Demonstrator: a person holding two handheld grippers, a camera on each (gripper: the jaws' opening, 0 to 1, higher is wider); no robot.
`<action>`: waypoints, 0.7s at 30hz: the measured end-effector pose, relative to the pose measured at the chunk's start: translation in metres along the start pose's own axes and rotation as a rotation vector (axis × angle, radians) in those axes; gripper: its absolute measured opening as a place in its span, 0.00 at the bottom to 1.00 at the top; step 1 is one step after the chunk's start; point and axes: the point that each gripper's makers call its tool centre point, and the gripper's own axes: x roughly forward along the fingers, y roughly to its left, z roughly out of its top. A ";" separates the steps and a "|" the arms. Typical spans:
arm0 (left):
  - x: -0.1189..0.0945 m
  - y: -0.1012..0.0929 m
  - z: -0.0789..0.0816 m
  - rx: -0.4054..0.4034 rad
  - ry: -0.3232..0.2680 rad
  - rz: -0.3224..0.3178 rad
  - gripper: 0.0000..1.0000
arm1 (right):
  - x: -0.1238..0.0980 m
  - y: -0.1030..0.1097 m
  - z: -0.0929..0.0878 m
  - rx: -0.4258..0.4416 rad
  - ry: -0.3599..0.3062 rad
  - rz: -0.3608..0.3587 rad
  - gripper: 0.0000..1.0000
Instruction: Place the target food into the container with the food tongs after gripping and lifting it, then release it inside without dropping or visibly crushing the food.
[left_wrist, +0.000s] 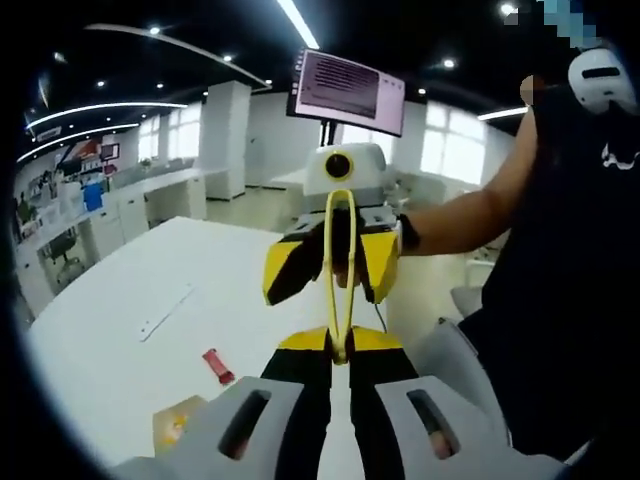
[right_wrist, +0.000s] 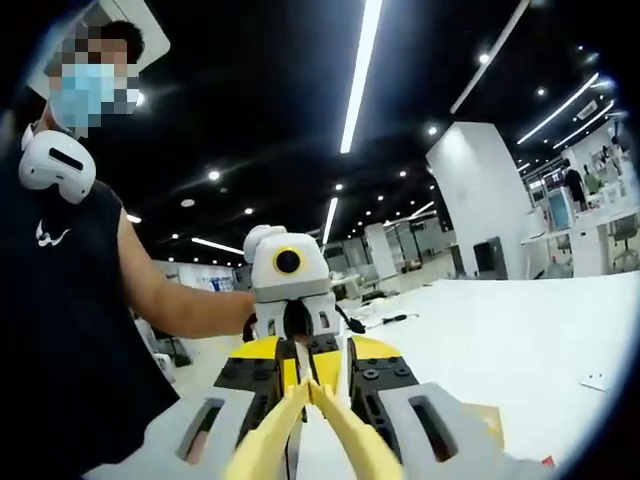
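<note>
Facing each other above the table (left_wrist: 130, 300), the left tool (left_wrist: 337, 350) and right tool (right_wrist: 310, 392) both pinch the yellow tongs (left_wrist: 338, 270); any twist could drop them. Food's whereabouts: unclear.

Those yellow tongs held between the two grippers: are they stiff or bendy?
Probably springy: the yellow tongs are a thin looped strip with two arms meeting at the left gripper. They look light, likely plastic. The right gripper seems clamped on their arms.

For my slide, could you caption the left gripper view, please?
Both tools hold yellow tongs above a white table.
</note>
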 end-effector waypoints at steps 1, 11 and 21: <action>0.000 -0.001 0.002 0.006 0.001 -0.003 0.00 | 0.001 -0.001 0.002 -0.017 -0.006 -0.011 0.19; -0.007 0.002 0.009 -0.015 -0.031 -0.006 0.01 | 0.002 -0.002 0.004 -0.030 0.007 -0.006 0.19; -0.014 0.002 0.013 -0.030 -0.051 -0.014 0.02 | 0.003 0.000 -0.003 -0.054 0.051 0.001 0.19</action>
